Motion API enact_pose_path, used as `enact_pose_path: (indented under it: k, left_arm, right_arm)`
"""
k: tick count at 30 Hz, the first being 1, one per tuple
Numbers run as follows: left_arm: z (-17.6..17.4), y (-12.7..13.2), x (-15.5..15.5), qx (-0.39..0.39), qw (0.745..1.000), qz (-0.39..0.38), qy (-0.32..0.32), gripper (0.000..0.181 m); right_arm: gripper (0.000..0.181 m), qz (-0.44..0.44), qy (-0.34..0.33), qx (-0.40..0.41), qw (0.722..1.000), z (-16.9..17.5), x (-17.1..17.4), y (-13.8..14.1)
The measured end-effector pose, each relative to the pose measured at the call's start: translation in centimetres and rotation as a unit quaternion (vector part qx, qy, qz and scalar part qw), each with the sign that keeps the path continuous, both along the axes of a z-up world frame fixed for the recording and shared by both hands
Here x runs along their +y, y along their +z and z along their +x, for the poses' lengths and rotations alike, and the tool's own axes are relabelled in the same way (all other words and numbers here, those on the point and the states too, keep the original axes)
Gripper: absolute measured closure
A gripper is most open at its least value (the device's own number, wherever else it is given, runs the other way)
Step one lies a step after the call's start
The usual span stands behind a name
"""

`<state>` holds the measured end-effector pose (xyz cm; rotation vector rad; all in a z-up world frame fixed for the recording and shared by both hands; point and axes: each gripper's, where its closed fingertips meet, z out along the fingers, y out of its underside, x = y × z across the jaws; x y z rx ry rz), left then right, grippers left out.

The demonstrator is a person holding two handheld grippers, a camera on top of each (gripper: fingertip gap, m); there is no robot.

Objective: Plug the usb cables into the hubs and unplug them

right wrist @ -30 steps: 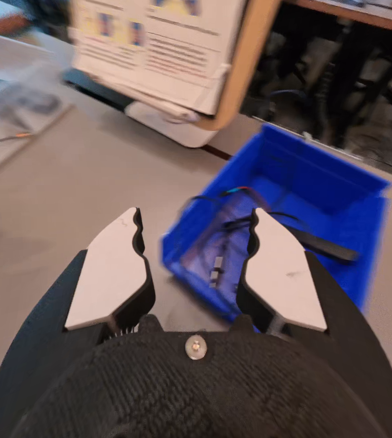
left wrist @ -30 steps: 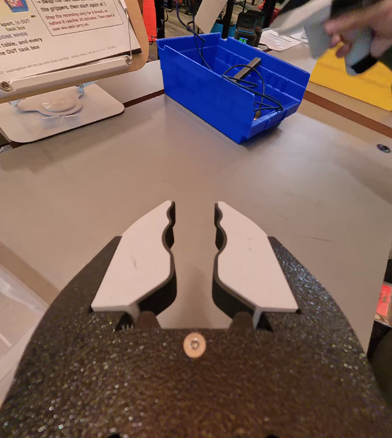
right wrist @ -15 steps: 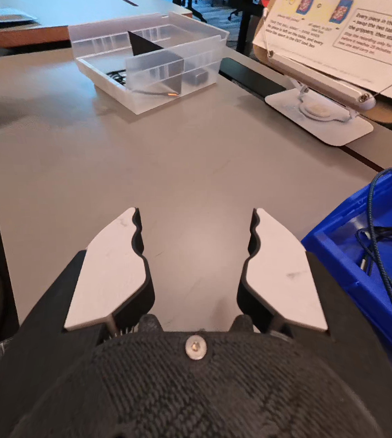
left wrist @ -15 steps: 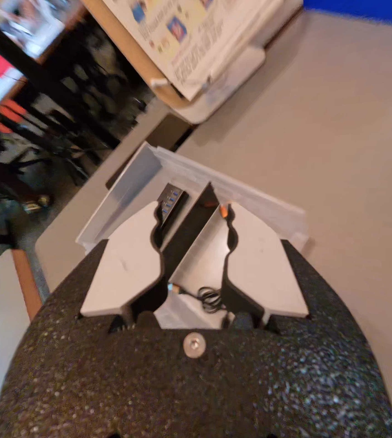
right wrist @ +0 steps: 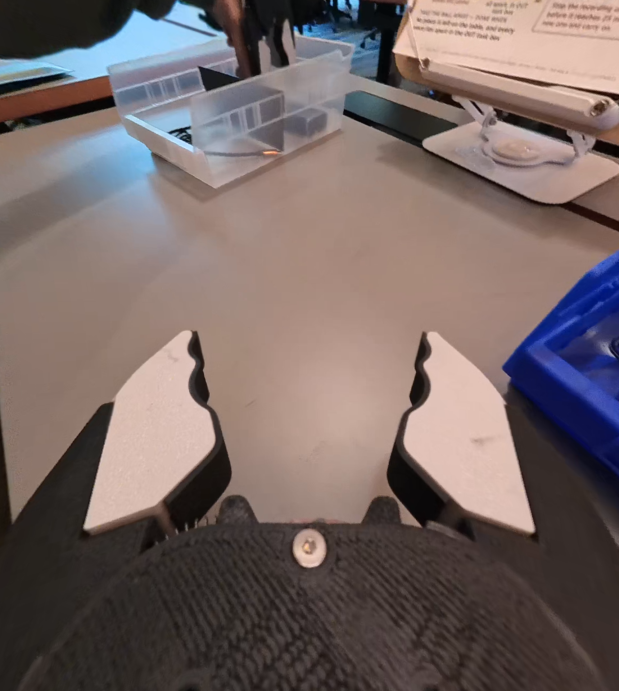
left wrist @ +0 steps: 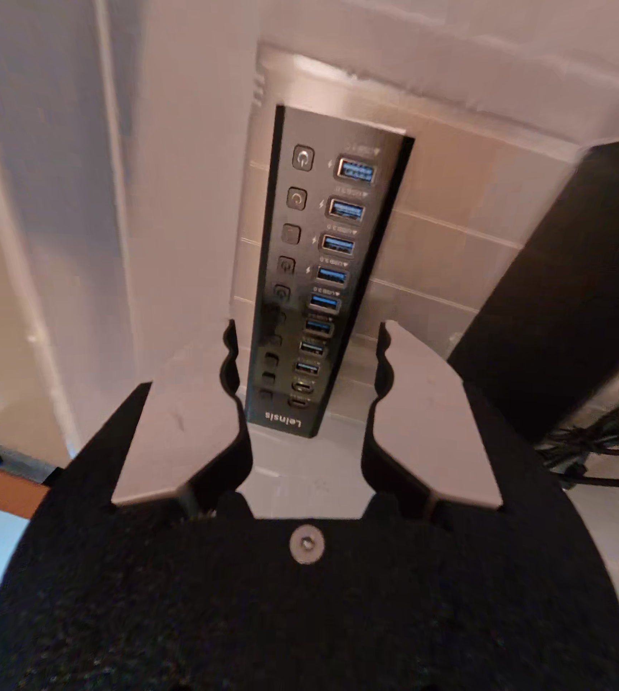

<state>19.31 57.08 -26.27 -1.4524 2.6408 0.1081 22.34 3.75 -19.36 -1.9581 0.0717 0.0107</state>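
My left gripper is spread wide and lined up over the black hub, one finger on each side of its near end, nothing clamped — I'd say that's the approach for lifting it out, since a hub lying in a compartment is awkward to plug into. The hub lies flat, ports up, in one section of the clear bin; a frosted wall runs close on its left, the black divider leans in on the right, so side room for my fingers is tight. A cable coil lies beyond that divider (its plug end is not visible). My right gripper hangs open and empty over bare table, plenty of room ahead, the blue bin with more cables just to its right.
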Motion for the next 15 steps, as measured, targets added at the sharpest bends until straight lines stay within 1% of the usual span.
enact_pose_path:
  k: [3,4,5,6,10,15]
  left_arm:
    - [-0.4,-1.9,0.9,0.038,0.999,0.018,-0.004,0.113]
    - [-0.6,-2.2,0.6,0.050,0.999,-0.002,-0.007,0.114]
    - [-0.4,-2.2,0.4,0.043,0.999,-0.015,-0.003,0.114]
    - [-0.3,-2.3,0.3,0.041,0.999,-0.026,0.003,0.114]
    - [-0.2,-2.3,0.3,0.037,0.999,-0.031,0.005,0.116]
    - [-0.3,-2.0,-0.2,0.010,1.000,0.001,-0.027,0.123]
  right_arm:
    - [0.081,0.001,0.003,0.000,1.000,0.3,-0.1,-0.4]
    - [0.087,0.009,0.006,0.000,1.000,0.3,-0.1,-0.3]
    - [0.094,0.014,0.019,0.001,1.000,0.0,0.0,-0.3]
    - [0.096,0.015,0.028,0.002,0.999,-0.2,0.0,-0.5]
    - [0.090,-0.011,0.027,0.008,1.000,-0.1,0.2,-1.7]
    - [0.089,-0.026,0.032,-0.009,0.999,-0.5,0.2,-1.9]
